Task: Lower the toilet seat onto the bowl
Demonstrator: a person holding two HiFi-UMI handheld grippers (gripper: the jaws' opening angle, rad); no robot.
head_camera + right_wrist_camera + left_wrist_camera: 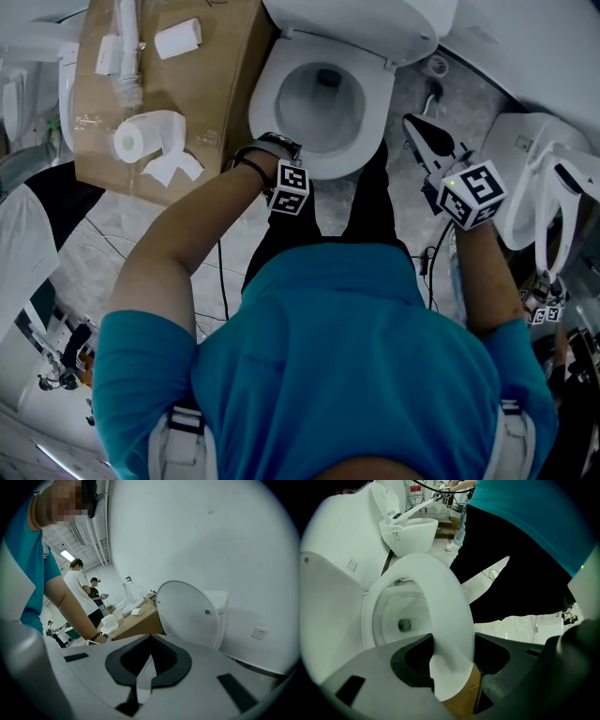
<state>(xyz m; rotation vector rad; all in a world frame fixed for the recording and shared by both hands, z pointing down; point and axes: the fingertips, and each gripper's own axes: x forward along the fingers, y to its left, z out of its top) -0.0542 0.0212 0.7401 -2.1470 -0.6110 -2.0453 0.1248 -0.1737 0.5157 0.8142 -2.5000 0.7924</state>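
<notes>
The left gripper (450, 667) has its jaws about half open and closed on the front edge of the toilet seat (440, 597), which runs between them edge-on. In the head view that grip sits at about 7 o'clock on the ring. The seat's long axis runs from the hinge at 12 o'clock to the front at 6. The coming move is therefore a swing down about the hinge, with the gripped edge moving toward the person. The left hand is on the seat and clearly the nearer one. The right gripper (427, 141) hangs apart at about 4 o'clock from the bowl (323, 112), its jaws drawn to a thin slit with nothing in them.

From above, the ring looks almost flat on the bowl, and I cannot tell whether any gap remains. The left gripper view suggests the seat is still tilted a little off the rim. Only the right gripper view shows the lid (187, 613) standing upright against the tank, at 12 o'clock. A cardboard box (169, 94) sits at 10 o'clock.
</notes>
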